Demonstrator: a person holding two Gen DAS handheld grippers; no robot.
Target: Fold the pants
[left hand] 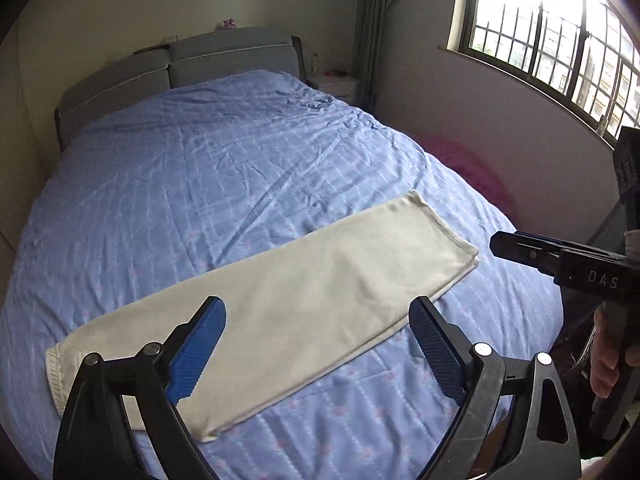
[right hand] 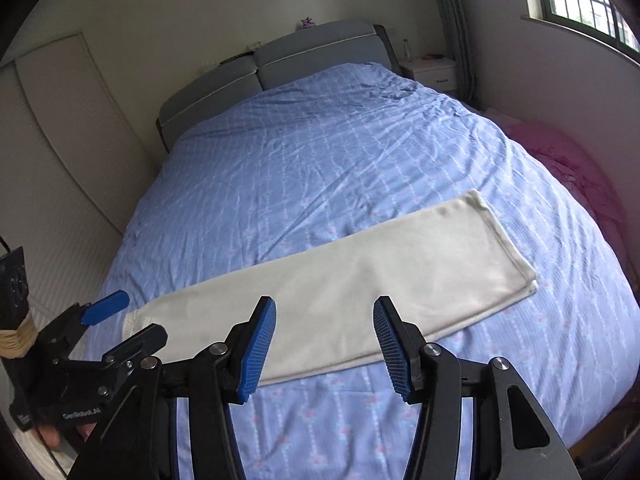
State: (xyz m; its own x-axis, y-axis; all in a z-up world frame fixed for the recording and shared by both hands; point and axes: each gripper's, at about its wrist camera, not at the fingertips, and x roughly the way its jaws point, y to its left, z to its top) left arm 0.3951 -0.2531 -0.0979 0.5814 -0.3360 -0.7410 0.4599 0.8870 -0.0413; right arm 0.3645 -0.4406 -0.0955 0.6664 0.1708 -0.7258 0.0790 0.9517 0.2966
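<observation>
Cream pants [left hand: 304,300] lie flat in a long strip across the near part of the bed, legs stacked, waistband at the left, hems at the right; they also show in the right wrist view [right hand: 360,276]. My left gripper [left hand: 318,310] is open and empty, just above the pants' near edge. My right gripper [right hand: 324,312] is open and empty, over the middle of the strip's near edge. The right gripper shows at the right of the left wrist view [left hand: 504,244], past the hem end. The left gripper shows at the lower left of the right wrist view [right hand: 124,318], near the waistband.
The bed has a blue patterned sheet [left hand: 224,168] and a grey headboard [left hand: 224,56]. A white nightstand [right hand: 434,72] stands by the curtain. Pink fabric [right hand: 560,152] lies beside the bed on the right. A barred window [left hand: 552,36] is at the right, a wardrobe [right hand: 64,140] at the left.
</observation>
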